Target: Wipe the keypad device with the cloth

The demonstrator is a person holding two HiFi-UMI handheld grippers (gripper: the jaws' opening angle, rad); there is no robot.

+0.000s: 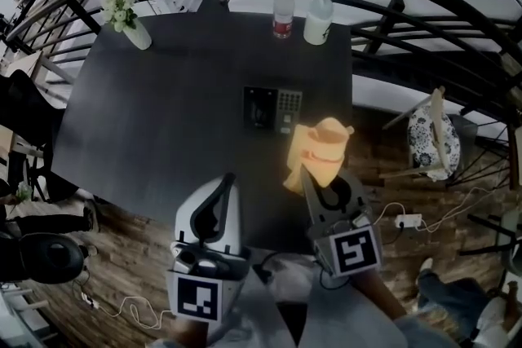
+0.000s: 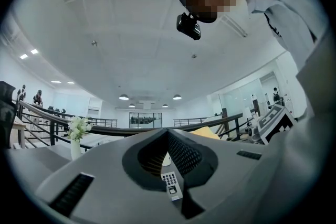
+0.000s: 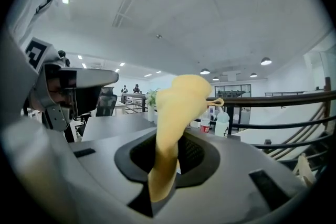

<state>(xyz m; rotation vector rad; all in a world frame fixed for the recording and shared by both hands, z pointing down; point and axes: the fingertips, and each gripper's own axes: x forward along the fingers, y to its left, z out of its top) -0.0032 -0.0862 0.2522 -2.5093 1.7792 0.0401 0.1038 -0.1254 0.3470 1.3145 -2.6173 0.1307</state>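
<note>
Head view: my right gripper [image 1: 307, 173] clenches its jaws on the cloth [image 1: 323, 144], at 5 o'clock from the keypad device [image 1: 273, 110] (left gripper [image 1: 228, 178] clenched, empty).

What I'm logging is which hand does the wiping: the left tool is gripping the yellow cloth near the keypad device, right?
Not quite: the right tool, not the left, is gripping the yellow cloth near the keypad device. The right gripper view shows the cloth pinched between its jaws; the left tool has its jaws together on nothing.
</note>
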